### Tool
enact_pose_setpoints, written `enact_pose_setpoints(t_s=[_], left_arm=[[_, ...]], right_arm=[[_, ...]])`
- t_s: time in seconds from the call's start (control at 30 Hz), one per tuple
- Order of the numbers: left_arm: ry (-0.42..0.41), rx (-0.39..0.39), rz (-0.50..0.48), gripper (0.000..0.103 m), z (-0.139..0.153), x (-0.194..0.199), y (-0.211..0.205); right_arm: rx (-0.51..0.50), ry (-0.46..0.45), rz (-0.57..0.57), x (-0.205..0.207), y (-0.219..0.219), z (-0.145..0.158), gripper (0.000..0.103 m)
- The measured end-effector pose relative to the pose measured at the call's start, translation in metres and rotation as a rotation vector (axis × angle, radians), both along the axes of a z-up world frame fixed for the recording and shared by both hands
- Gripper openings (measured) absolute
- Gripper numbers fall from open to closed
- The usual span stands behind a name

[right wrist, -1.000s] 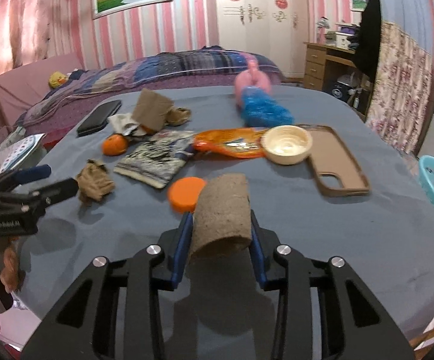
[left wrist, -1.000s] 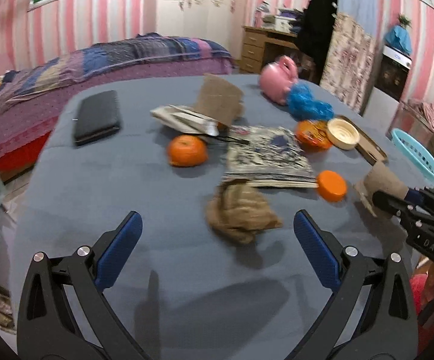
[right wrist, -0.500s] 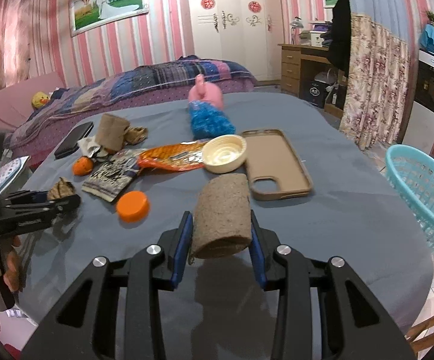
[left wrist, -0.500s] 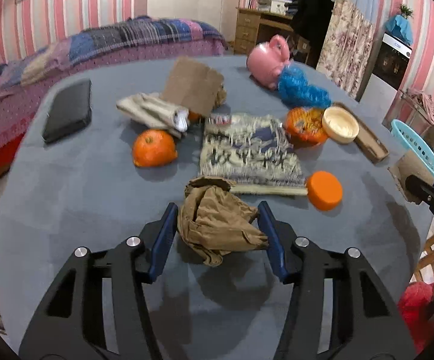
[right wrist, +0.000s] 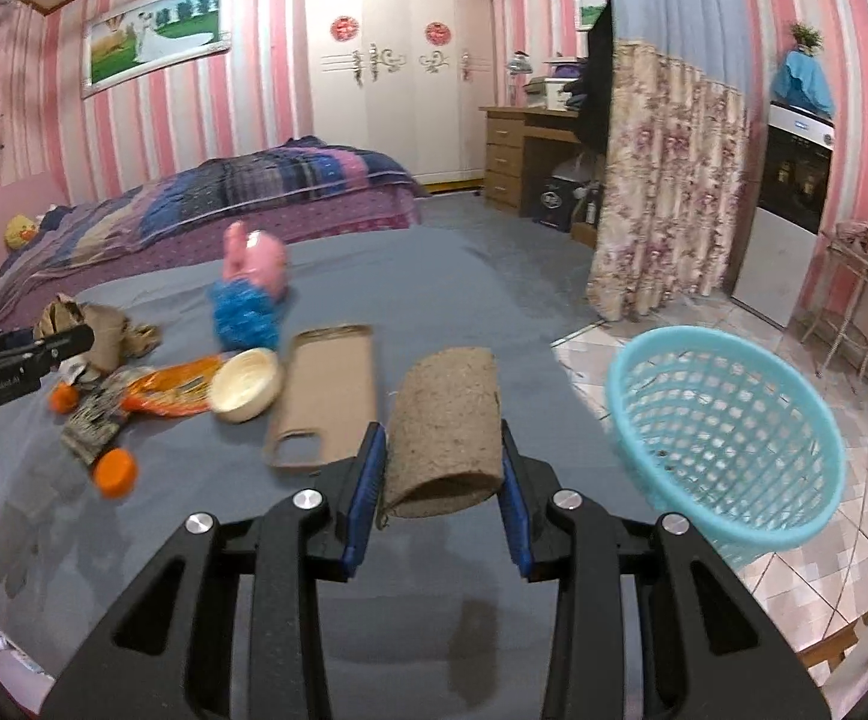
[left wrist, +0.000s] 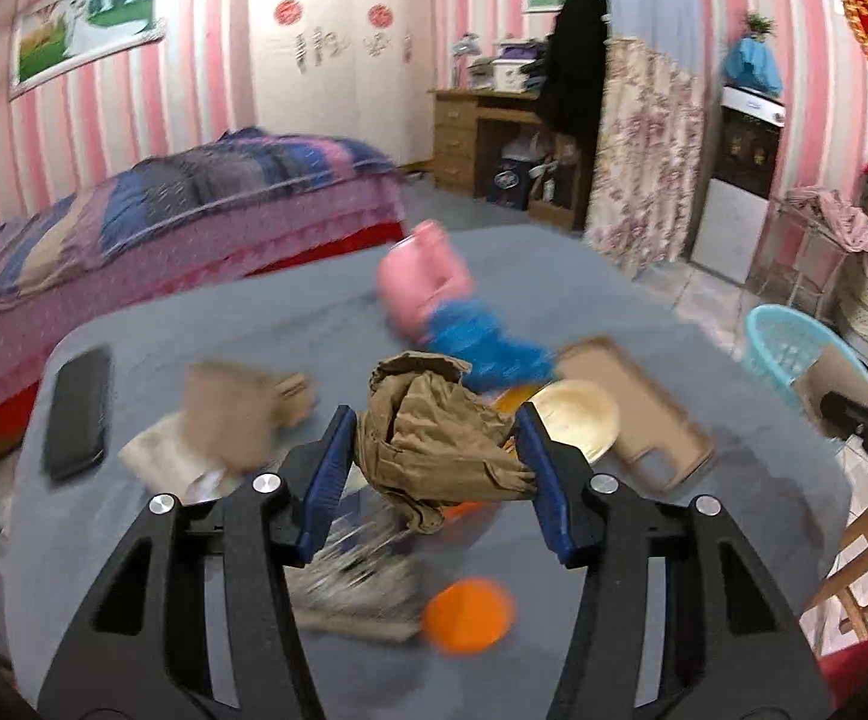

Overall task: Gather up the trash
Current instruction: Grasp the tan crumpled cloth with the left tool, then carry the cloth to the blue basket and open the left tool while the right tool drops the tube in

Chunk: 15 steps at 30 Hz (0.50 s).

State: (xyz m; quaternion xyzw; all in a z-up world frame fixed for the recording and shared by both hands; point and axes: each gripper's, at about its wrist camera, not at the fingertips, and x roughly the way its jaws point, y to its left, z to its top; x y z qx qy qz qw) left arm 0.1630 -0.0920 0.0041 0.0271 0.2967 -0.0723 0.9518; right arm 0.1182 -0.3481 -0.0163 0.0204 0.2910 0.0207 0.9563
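Left gripper (left wrist: 434, 474) is pinching a crumpled brown paper wad (left wrist: 434, 438) between its blue pads, lifted clear of the grey cloth-covered table (left wrist: 734, 570). Jaws have just been closing, with the wad between them; both pads are now pressing into its sides.

Right gripper (right wrist: 441, 468) is pinching a flattened grey-brown cardboard tube (right wrist: 443, 426) across its width, open end facing the camera. It's hanging over the table edge, with the turquoise plastic mesh basket (right wrist: 728, 438) down on the tiled floor just to the side. From the left view the same basket (left wrist: 785, 342) is showing past the far table edge, with the right gripper and tube in front of it.

Handling, my read:
- Paper wad: very light, soft, springy. It's compressing rather than resisting, so grip is by friction on loose folds. A trailing flap is hanging below the pads and could snag. Best hold is across the dense middle, which is roughly where it sits now.
- Tube: light, semi-stiff, rough surface, so not slippery. Already squashed oval; harder squeeze just flattens it more, nothing to break. Mid-length hold as shown is keeping it balanced.
- Neither is fragile. Main risk is a light piece drifting or bouncing off the basket rim on release, so release low over the opening.

Still lying on the table: orange plastic cap (right wrist: 114, 471), orange foil wrapper (right wrist: 170, 390), printed sachet (right wrist: 92, 423).
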Motion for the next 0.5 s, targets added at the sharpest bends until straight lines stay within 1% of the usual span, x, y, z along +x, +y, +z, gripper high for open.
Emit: enact_pose_setpoints(t_s=[0.1, 0.2, 0.23, 0.3, 0.5], left_arm=[[-0.002, -0.014, -0.052, 0.053, 0.006, 0.013, -0.034], [-0.019, -0.014, -0.099, 0.053, 0.014, 0.024, -0.07], [-0.023, -0.016, -0.108, 0.053, 0.015, 0.026, -0.076], [-0.032, -0.029, -0.136, 0.053, 0.02, 0.032, -0.098], [-0.029, -0.042, -0.197, 0.053, 0.017, 0.046, -0.151]], right_arm=[[0.005, -0.004, -0.027, 0.007, -0.02, 0.005, 0.036], [0.024, -0.01, -0.039, 0.012, -0.04, 0.011, 0.036], [0.028, -0.014, -0.049, 0.015, -0.05, 0.014, 0.036], [0.028, -0.016, -0.065, 0.019, -0.062, 0.015, 0.036], [0.065, -0.003, -0.133, 0.034, -0.115, 0.018, 0.036]])
